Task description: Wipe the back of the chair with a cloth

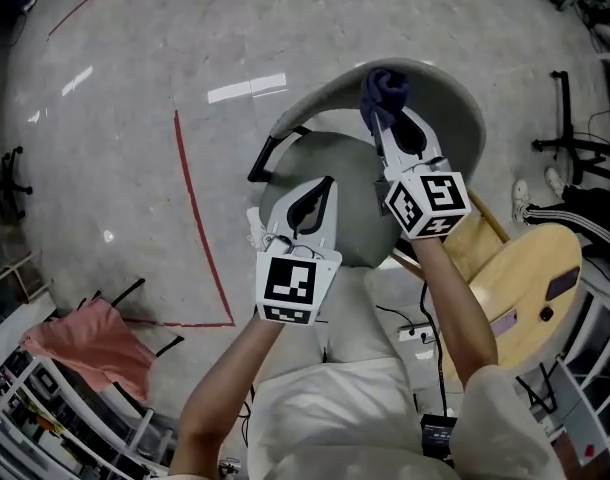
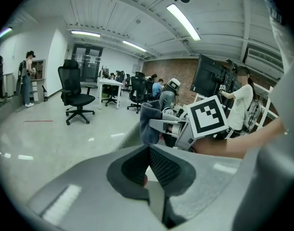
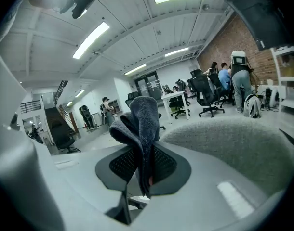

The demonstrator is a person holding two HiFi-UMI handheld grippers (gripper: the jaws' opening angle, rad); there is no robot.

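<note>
most of the head view is being taken up by the polished pale grey floor (image 1: 115,168), w/ a red tape line (image 1: 199,238) running across it. the grey fabric-covered chair w/ a curved shell back (image 1: 465,108) is standing right in front of the person. its back is arcing round the far side, so both arms are reaching out over the seat to get at it. a round light-wood stool (image 1: 530,278) is sitting just beside the chair on the right, w/ nothing touching it.

the right gripper (image 1: 390,118) is being held out furthest, approx. at the top rim of the chair back, tips pointing at it. its jaws are clamping on the dark blue-grey folded terry cloth (image 3: 140,121). the right gripper view is showing the cloth pinched between the pads & bunching up above the tips, so the soft wad, not the plastic, is leading into the fabric. whether the cloth is actually touching the back i am not managing to tell; it is looking v. close to the rim.

the left gripper (image 1: 327,186) is hanging nearer the body, over the seat, jaws pressed together w/ nothing between them. it is prob. being kept out of the way, since one tool is being enough for wiping. judging by this, the wipe is looking about to begin or only just begun.
</note>
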